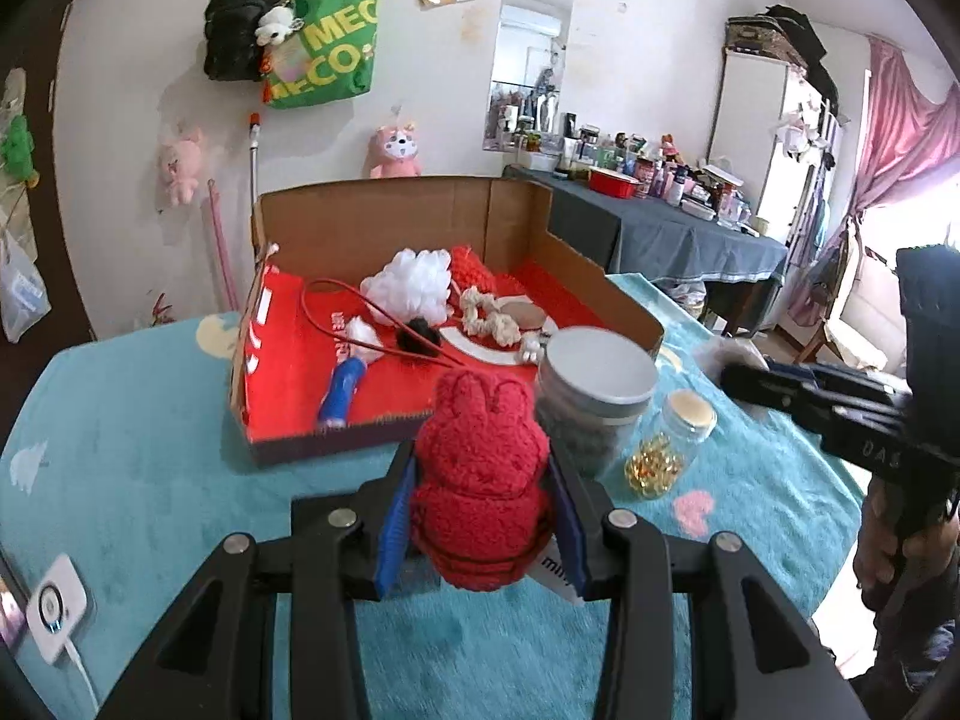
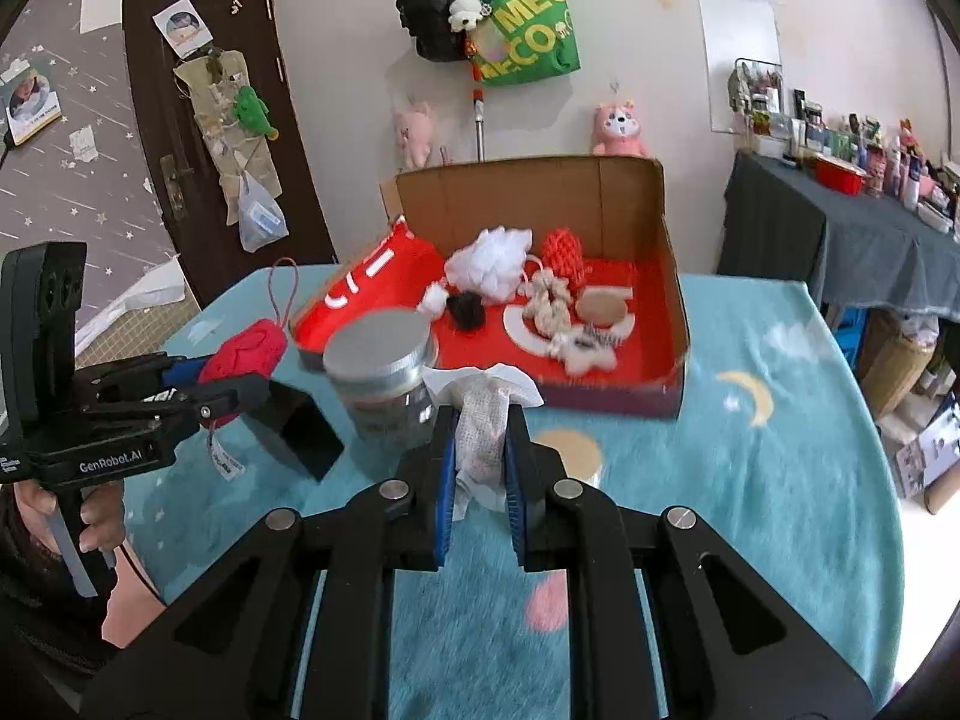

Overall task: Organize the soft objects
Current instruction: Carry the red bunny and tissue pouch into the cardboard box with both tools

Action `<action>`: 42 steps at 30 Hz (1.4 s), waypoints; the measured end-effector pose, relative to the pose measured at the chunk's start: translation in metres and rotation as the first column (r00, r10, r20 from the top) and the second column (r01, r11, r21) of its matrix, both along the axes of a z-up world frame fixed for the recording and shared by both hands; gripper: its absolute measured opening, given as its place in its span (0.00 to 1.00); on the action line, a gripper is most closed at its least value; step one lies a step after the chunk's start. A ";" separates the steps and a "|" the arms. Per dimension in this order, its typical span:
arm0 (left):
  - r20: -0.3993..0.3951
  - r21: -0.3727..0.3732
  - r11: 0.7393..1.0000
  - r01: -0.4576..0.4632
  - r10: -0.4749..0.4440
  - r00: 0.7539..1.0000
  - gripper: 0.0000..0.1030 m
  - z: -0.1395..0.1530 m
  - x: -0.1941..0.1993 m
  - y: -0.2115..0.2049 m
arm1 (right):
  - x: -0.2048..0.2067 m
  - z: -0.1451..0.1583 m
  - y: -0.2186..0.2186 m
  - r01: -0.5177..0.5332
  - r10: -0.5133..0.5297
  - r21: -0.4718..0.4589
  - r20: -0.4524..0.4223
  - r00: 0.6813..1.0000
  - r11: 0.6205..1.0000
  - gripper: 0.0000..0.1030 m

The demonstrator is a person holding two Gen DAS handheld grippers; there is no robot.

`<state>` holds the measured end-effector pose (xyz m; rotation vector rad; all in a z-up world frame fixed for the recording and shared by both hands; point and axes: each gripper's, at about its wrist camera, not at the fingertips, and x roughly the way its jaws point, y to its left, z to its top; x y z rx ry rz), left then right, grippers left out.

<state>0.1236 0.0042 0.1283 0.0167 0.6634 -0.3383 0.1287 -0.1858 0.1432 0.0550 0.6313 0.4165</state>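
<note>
Two jars [image 1: 591, 396] before cardboard box [image 1: 384, 222], phone [image 2: 303, 426] beside

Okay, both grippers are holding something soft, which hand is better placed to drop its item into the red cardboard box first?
Probably left. The left gripper holds the red plush directly before the box's open front; the right gripper's white pouch sits behind the jar.

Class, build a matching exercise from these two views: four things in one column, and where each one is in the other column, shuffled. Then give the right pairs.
Things
1. red plush toy
2. white mesh pouch
3. white bath puff
4. lidded jar

Places
A. inside the cardboard box
B. in the right tool
C. standing on the blue cloth
D. in the left tool

Pairs: 1-D, 2-B, 3-A, 4-C
</note>
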 end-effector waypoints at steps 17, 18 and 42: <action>-0.161 0.094 0.987 0.128 -0.112 0.981 0.42 -0.009 0.090 -0.002 | 0.113 -0.005 0.023 -0.197 0.176 -0.110 -0.177 0.968 0.974 0.13; -0.178 0.092 0.986 0.140 -0.122 0.976 0.42 -0.010 0.098 -0.003 | 0.120 -0.007 0.025 -0.209 0.186 -0.107 -0.195 0.963 0.972 0.13; -0.468 0.192 0.953 0.236 -0.122 0.875 0.43 -0.074 0.222 -0.031 | 0.242 -0.080 0.066 -0.389 0.283 -0.104 -0.521 0.805 0.915 0.14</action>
